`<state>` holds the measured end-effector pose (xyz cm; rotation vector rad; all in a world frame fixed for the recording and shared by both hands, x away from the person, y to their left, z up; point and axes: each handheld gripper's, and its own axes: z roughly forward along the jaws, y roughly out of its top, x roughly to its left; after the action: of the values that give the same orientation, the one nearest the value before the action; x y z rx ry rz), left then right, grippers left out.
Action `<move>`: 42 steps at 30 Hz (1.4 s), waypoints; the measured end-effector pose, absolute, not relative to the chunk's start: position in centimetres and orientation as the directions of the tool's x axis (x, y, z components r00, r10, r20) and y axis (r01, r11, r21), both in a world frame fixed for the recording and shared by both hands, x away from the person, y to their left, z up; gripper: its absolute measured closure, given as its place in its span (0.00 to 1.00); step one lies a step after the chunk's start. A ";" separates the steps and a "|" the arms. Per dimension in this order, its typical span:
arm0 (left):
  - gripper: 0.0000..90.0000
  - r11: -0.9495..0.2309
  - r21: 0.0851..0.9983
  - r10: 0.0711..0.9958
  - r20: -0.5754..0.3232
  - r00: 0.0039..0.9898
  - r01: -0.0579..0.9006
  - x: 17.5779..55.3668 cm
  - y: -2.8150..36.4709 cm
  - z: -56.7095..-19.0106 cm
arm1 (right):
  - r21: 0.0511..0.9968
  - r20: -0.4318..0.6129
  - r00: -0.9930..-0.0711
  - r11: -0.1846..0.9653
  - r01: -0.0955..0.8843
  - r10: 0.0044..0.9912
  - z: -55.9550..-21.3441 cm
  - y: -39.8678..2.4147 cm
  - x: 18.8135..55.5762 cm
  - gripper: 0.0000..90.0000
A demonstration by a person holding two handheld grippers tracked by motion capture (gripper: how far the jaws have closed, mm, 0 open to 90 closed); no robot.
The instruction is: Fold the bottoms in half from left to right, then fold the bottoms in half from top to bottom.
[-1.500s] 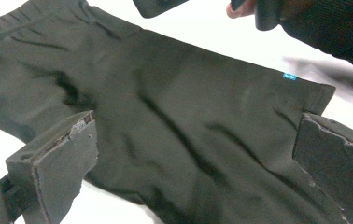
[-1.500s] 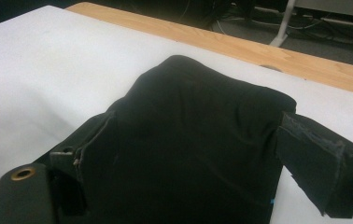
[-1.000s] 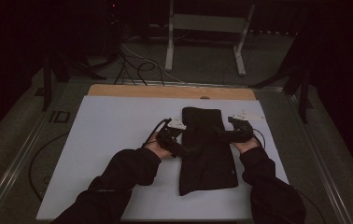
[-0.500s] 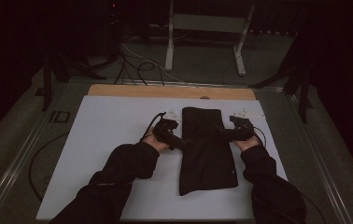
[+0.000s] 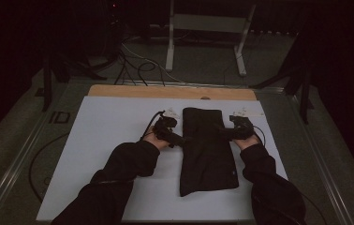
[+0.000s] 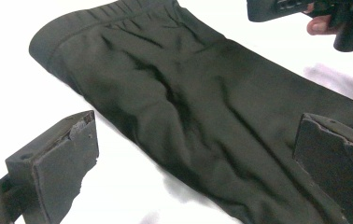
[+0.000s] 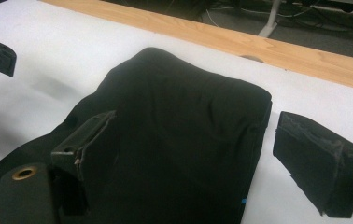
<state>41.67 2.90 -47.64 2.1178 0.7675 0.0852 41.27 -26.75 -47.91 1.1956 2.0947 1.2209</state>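
Observation:
A black folded garment (image 5: 208,150) lies flat and lengthwise on the white table top (image 5: 109,140), with its elastic waistband at the far end. My left gripper (image 5: 180,138) is at the garment's left edge, and my right gripper (image 5: 225,131) is at its right edge near the top. In the left gripper view my left gripper (image 6: 193,168) stands wide open, and the creased cloth (image 6: 174,102) lies between the jaws. In the right gripper view my right gripper (image 7: 198,154) is also open, low over the garment's (image 7: 179,116) far corner.
A wooden strip (image 5: 170,92) runs along the table's far edge. Behind it on the floor stand a white frame (image 5: 208,28) and several cables (image 5: 137,65). In the left gripper view the other gripper (image 6: 300,7) and the hand holding it are at the top right.
The left hand has edged slightly toward the far side along the garment's left edge. The right hand and the garment have barely moved.

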 end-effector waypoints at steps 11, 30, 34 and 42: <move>0.01 -0.424 0.724 0.572 -0.252 0.781 0.544 43.5 2.4 -48.2 | 0.838 0.054 -0.522 0.246 0.487 0.851 -48.4 -27.0 41.9 0.16; 0.01 -0.369 0.725 0.622 -0.272 0.735 0.581 46.1 2.2 -49.6 | 0.794 0.072 -0.504 0.256 0.551 0.860 -50.0 -26.9 44.0 0.15; 0.01 -0.349 0.710 0.617 -0.318 0.720 0.612 46.9 2.1 -49.8 | 0.778 0.066 -0.498 0.268 0.568 0.864 -50.2 -27.0 44.5 0.15; 0.02 -0.358 0.685 0.624 -0.330 0.708 0.635 47.9 1.4 -50.3 | 0.753 0.066 -0.474 0.267 0.601 0.878 -50.4 -27.0 45.8 0.15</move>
<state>47.95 1.42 -50.35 2.0664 0.9581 -0.0157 45.79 -26.97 -50.39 1.3459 2.1791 1.0454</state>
